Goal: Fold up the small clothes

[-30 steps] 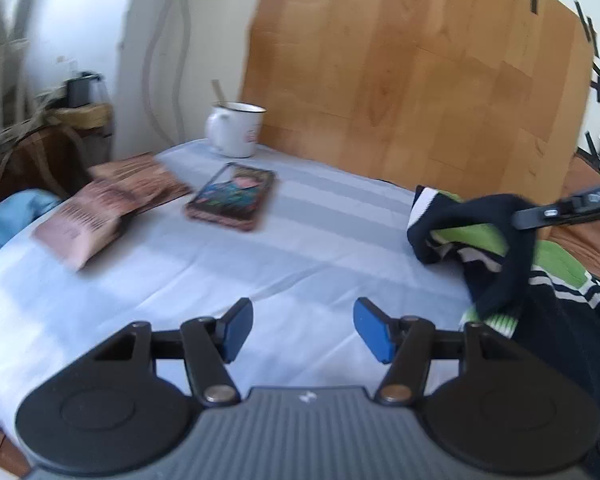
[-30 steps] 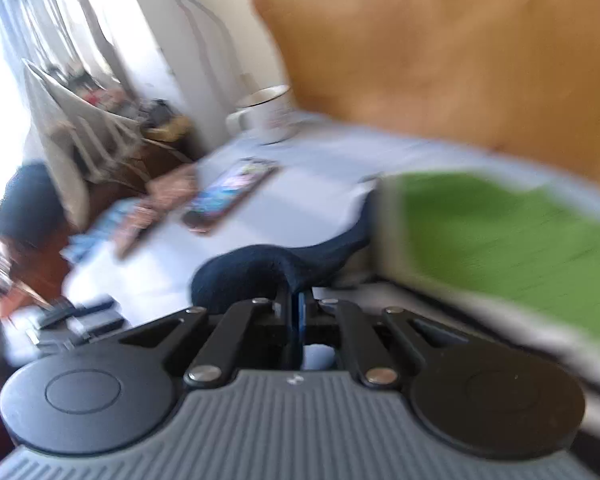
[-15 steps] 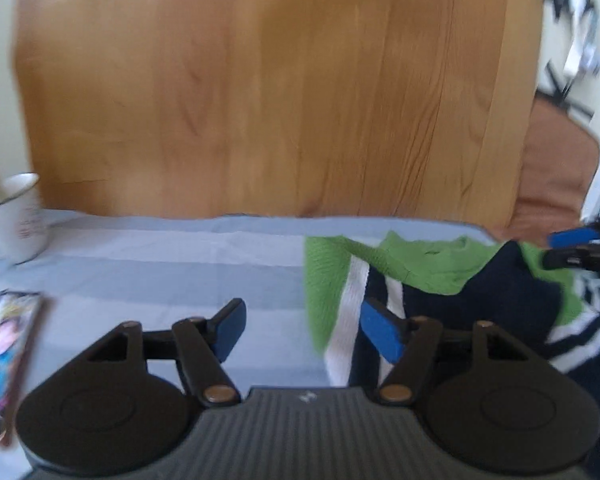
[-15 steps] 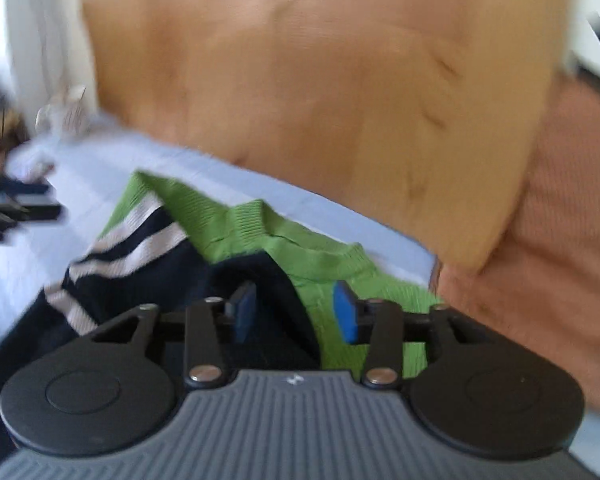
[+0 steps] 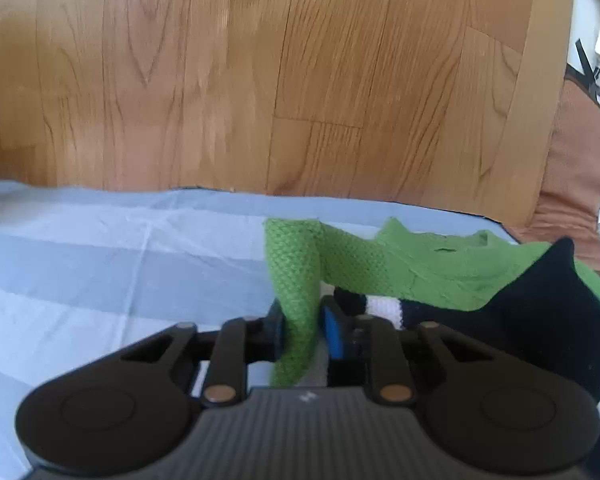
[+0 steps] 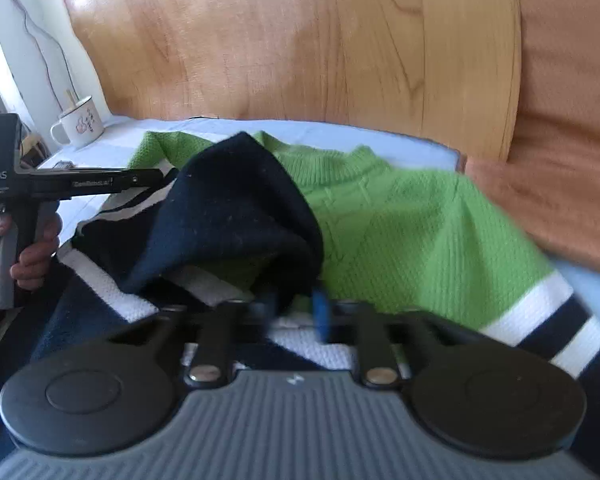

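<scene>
A small knitted sweater, green at the top with white and navy stripes, lies on the light blue bed sheet (image 5: 100, 264). In the left wrist view my left gripper (image 5: 303, 330) is shut on a green corner fold of the sweater (image 5: 296, 280). In the right wrist view my right gripper (image 6: 296, 306) is closed on a navy fold of the sweater (image 6: 236, 208), which stands up over the green body (image 6: 420, 232). The left gripper (image 6: 156, 178) also shows there, reaching in from the left.
A wooden headboard (image 5: 300, 80) stands just behind the sweater. A white mug (image 6: 78, 128) sits at the far left by the wall. A brown cushion (image 6: 560, 160) lies to the right of the bed.
Both grippers were open half a second ago and have closed on the sweater: the left on the green corner, the right on the navy fold. The left view has moved closer to the garment.
</scene>
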